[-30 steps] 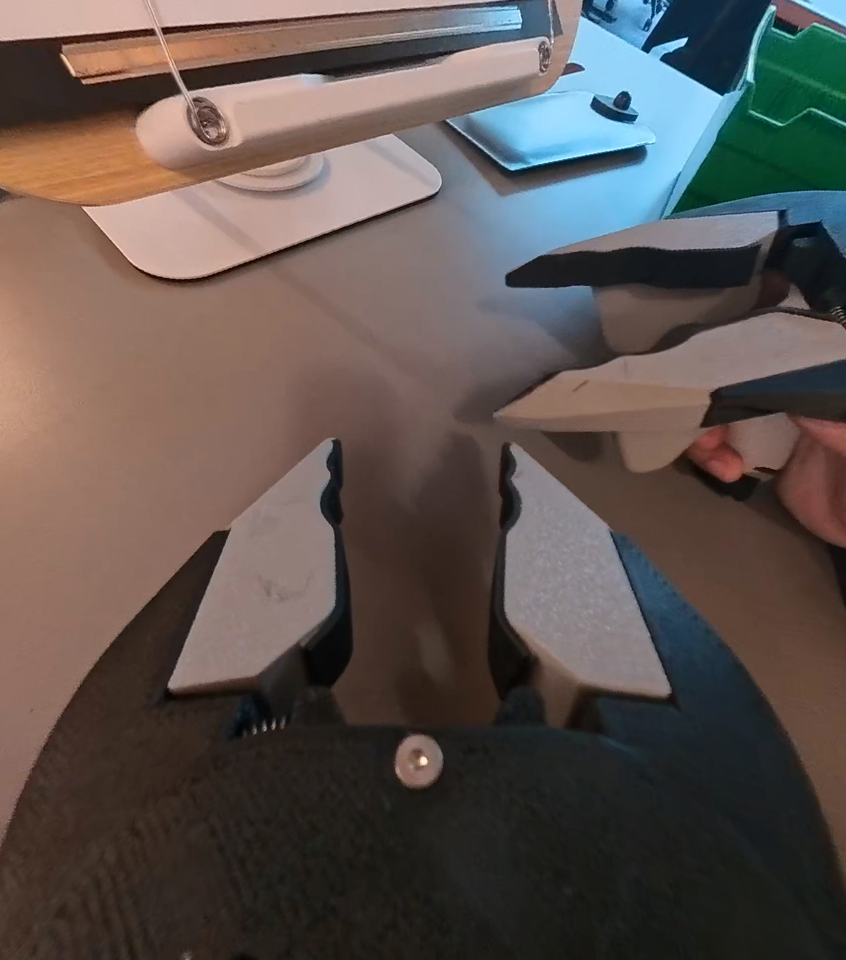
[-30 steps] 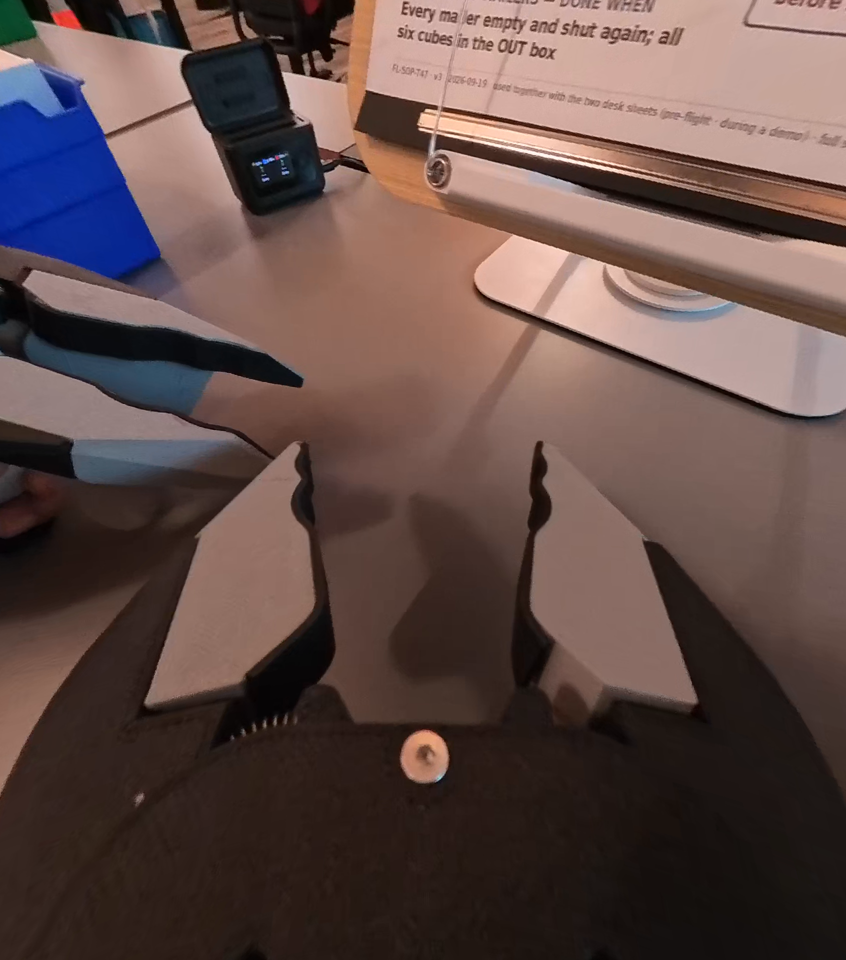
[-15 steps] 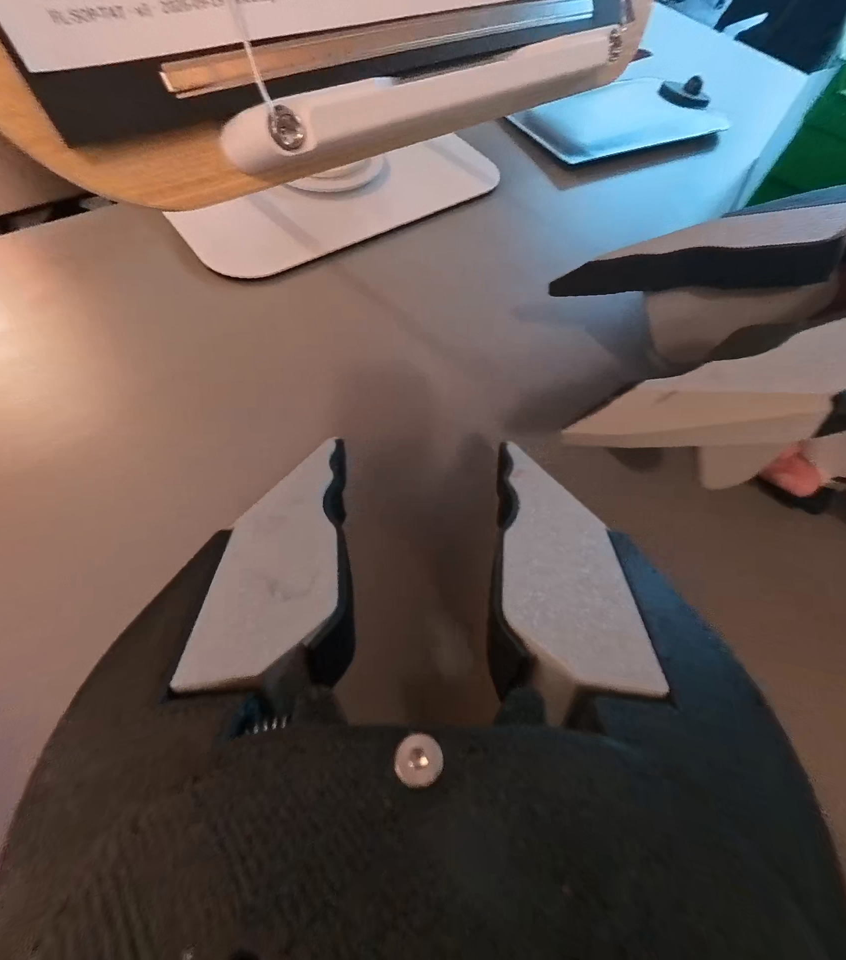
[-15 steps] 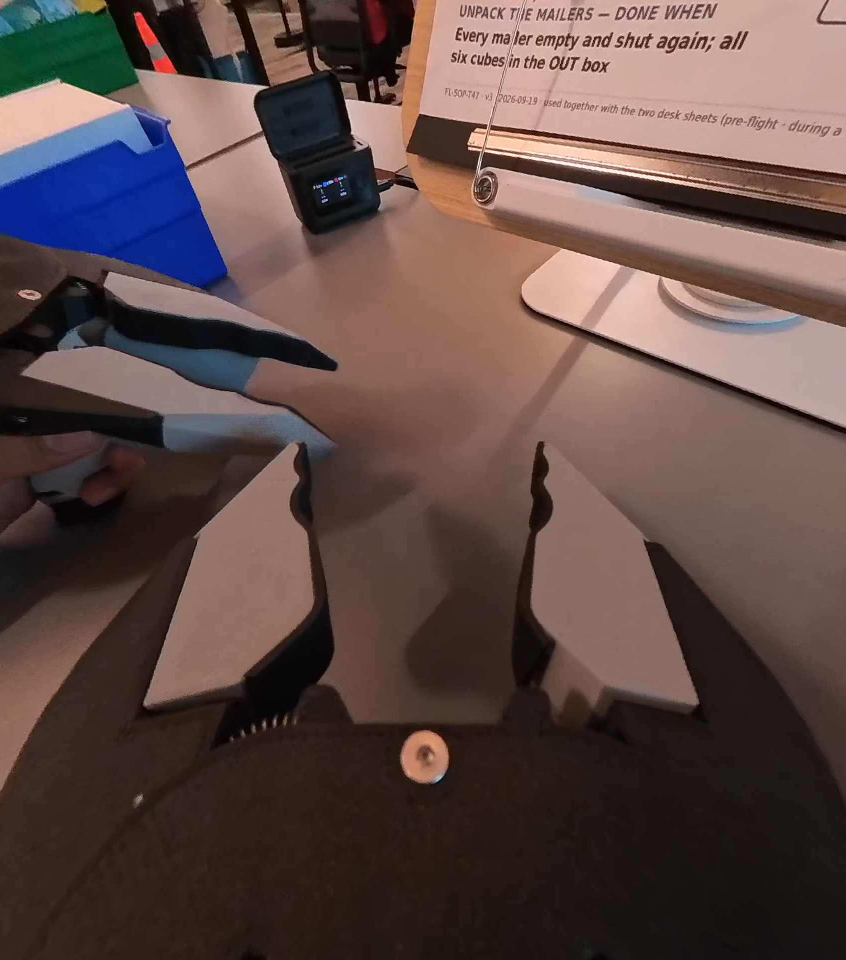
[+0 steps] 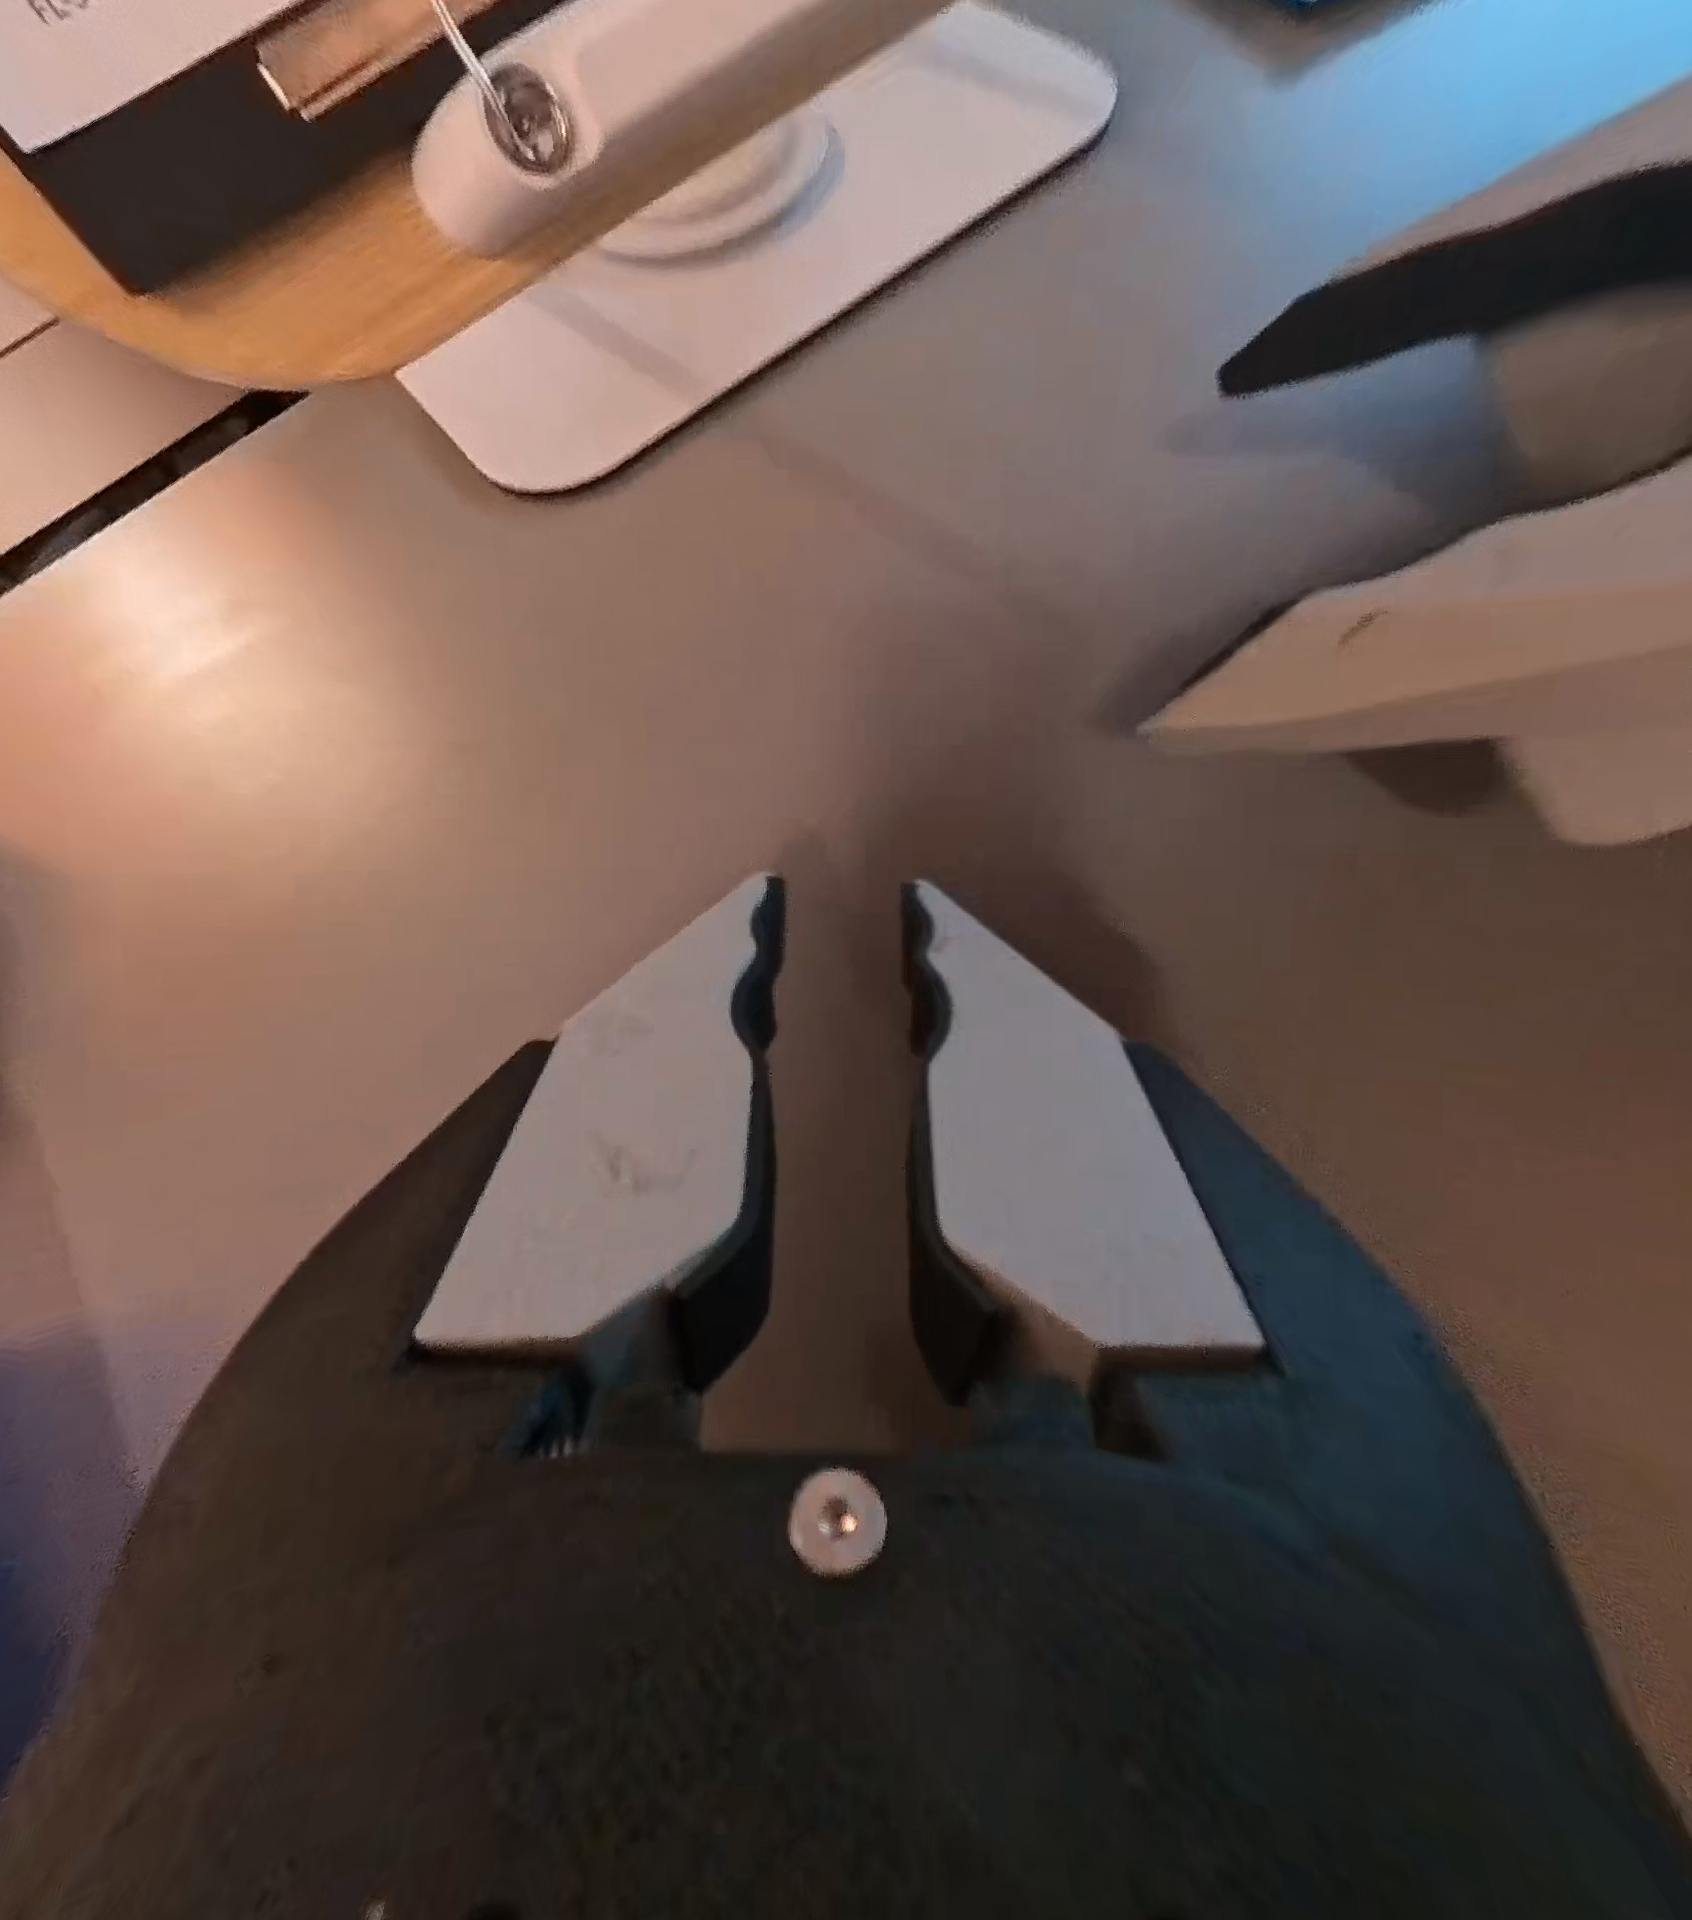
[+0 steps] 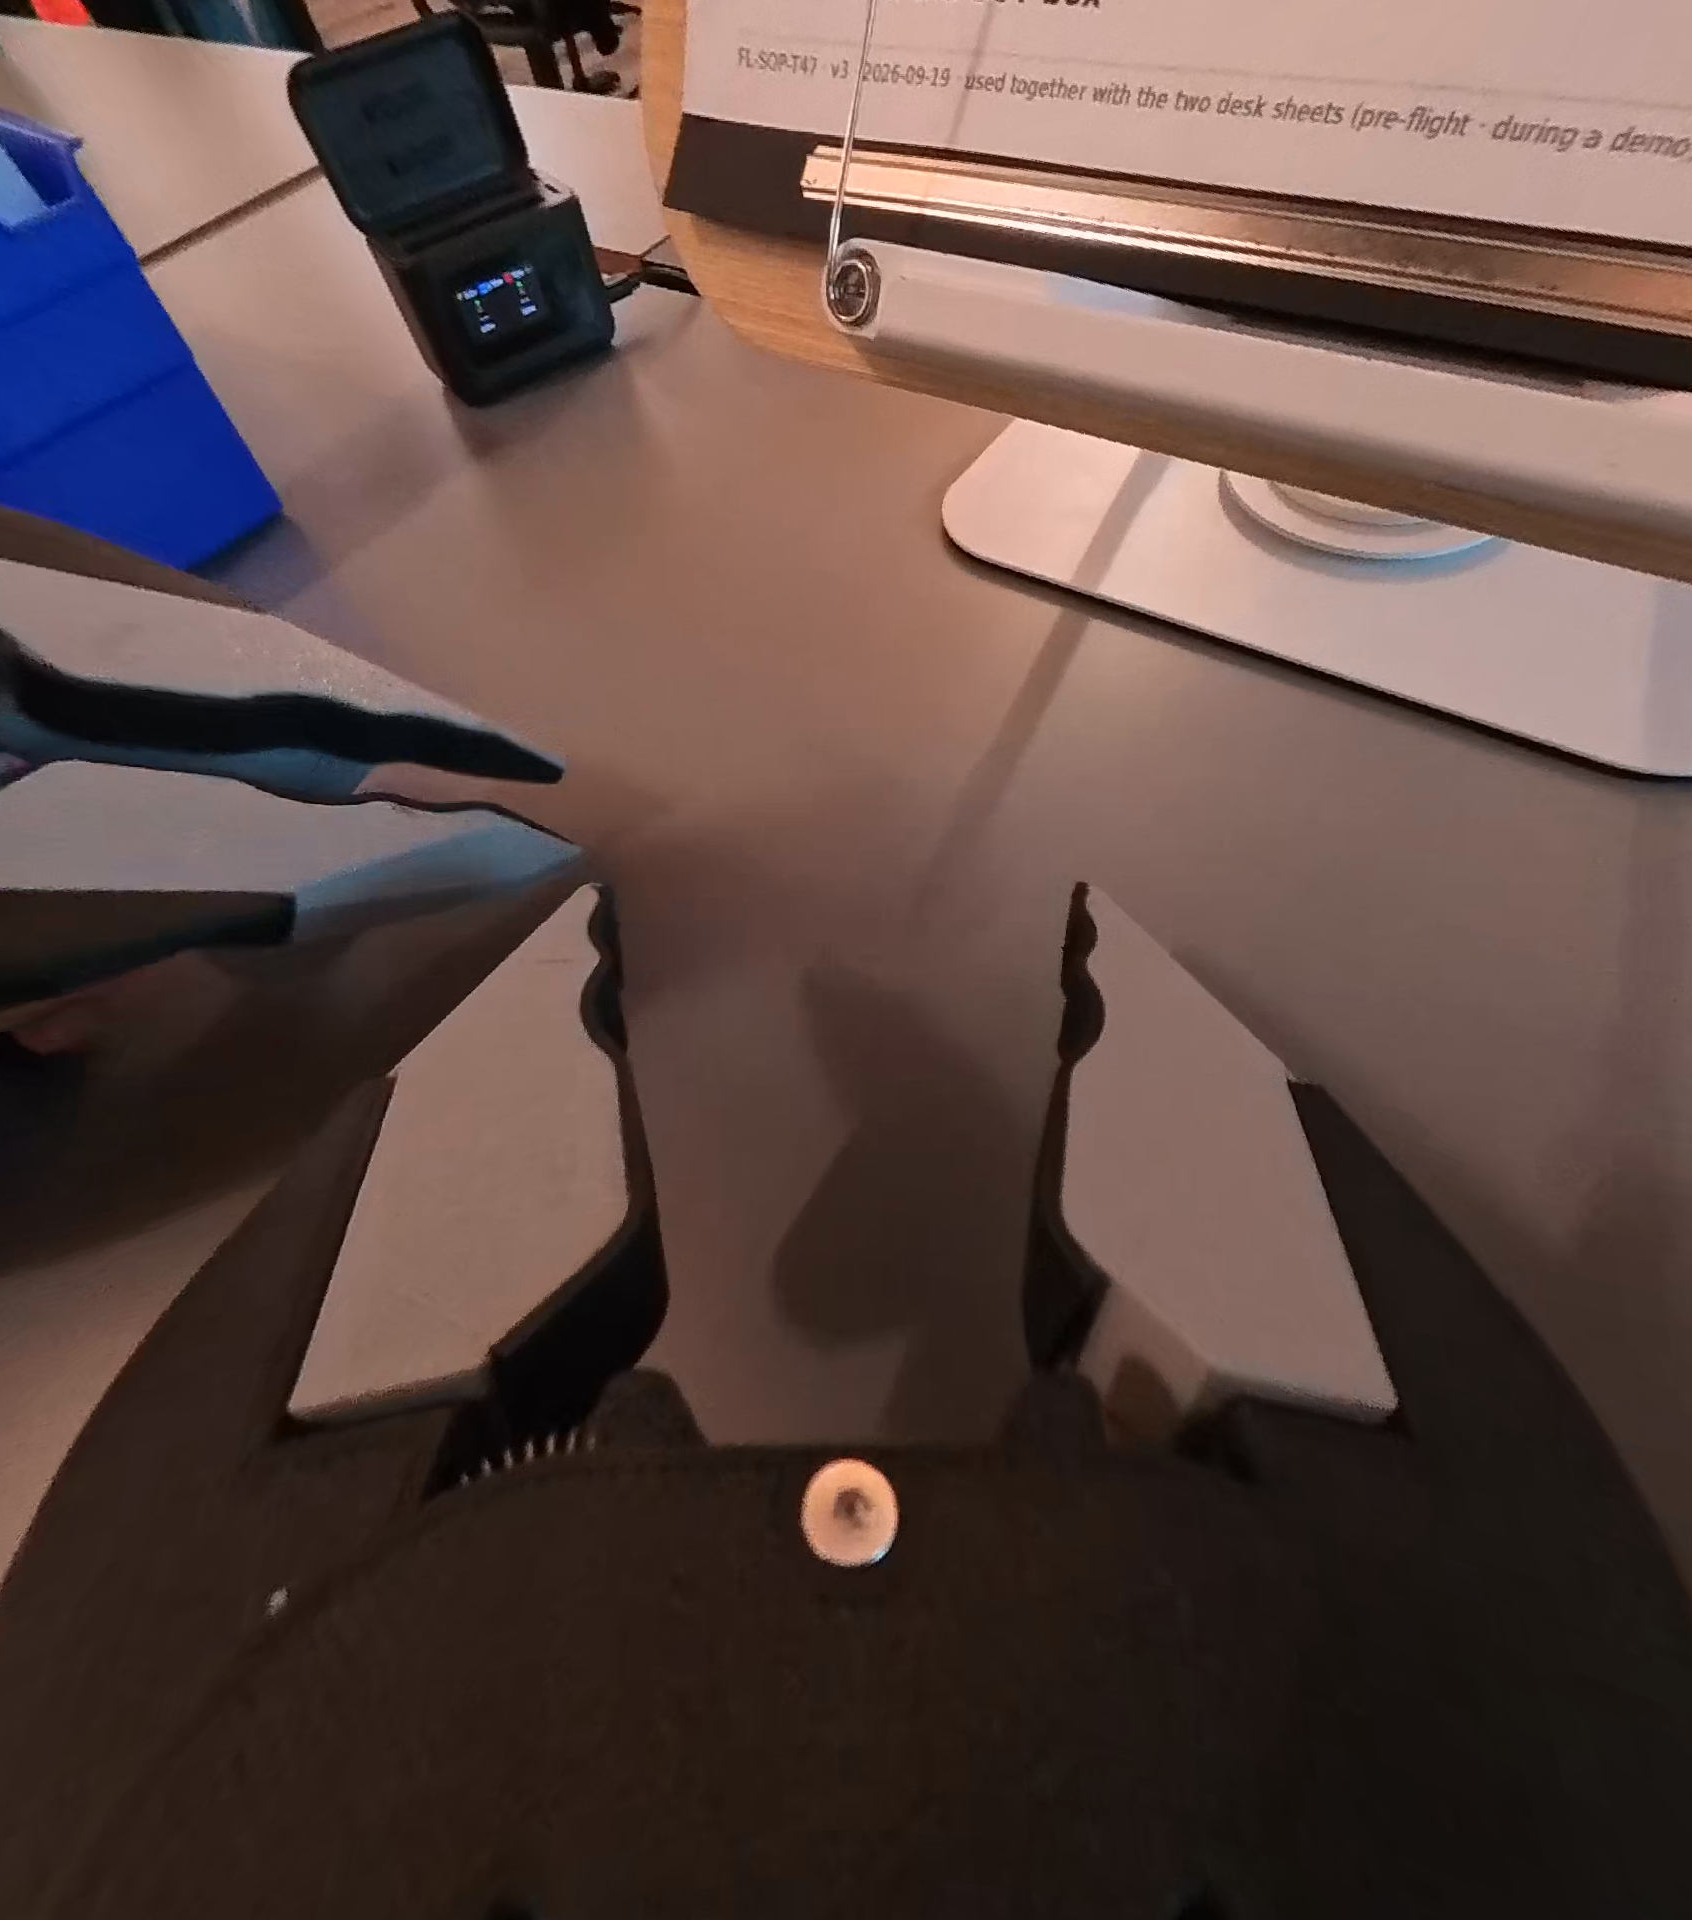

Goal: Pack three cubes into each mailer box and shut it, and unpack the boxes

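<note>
No cube or mailer box shows in either view. My left gripper [image 5: 842,904] hovers low over the grey-brown table [image 5: 385,790], empty, its jaws drawn to a narrow gap. My right gripper [image 6: 837,904] is open wide and empty over the same table [image 6: 821,644]. The two grippers point at each other's tips. The right gripper shows blurred at the right of the left wrist view [image 5: 1185,551]. The left gripper shows at the left of the right wrist view [image 6: 572,808], its tips close together.
A sheet holder with a wooden board [image 6: 1237,436] on a white base [image 6: 1393,644] stands just beyond the grippers; its base also shows in the left wrist view [image 5: 769,312]. A blue bin [image 6: 42,343] and a black device with a small screen [image 6: 468,229] stand at the far left.
My left gripper's jaws have closed to a narrow gap, and it has turned left and moved closer to the sheet holder. The right gripper has stayed open and shifted a little.
</note>
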`<state>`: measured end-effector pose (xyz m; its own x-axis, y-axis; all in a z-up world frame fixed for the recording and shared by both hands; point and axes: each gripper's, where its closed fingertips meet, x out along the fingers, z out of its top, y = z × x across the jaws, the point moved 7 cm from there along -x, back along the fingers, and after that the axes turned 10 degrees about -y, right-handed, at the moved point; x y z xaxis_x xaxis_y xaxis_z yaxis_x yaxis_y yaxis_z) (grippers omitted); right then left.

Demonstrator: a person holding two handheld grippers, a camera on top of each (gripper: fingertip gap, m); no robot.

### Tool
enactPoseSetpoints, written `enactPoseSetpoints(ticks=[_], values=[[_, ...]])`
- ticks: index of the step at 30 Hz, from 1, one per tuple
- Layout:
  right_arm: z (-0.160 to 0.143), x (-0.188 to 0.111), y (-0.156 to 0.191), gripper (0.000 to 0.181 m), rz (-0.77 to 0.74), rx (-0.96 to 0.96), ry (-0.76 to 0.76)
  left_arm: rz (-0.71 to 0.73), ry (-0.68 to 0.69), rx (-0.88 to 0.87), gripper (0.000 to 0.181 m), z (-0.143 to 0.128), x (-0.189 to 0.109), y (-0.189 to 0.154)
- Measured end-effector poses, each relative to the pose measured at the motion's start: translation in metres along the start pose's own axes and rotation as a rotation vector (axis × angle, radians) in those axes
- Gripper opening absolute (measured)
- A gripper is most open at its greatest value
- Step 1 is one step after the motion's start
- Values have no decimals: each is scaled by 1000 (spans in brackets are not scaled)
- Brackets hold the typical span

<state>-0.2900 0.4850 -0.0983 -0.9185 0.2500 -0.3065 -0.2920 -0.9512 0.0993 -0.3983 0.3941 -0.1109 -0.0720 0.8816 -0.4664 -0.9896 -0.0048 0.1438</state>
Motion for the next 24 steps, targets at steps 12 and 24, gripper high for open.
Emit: enactPoseSetpoints(ticks=[12,24], values=[[2,10,13,84,-30,-57,-4,289,87,353,0,5,-6,28],[0,10,20,84,38,-40,18,122,75,253,3,-1,4,9]])
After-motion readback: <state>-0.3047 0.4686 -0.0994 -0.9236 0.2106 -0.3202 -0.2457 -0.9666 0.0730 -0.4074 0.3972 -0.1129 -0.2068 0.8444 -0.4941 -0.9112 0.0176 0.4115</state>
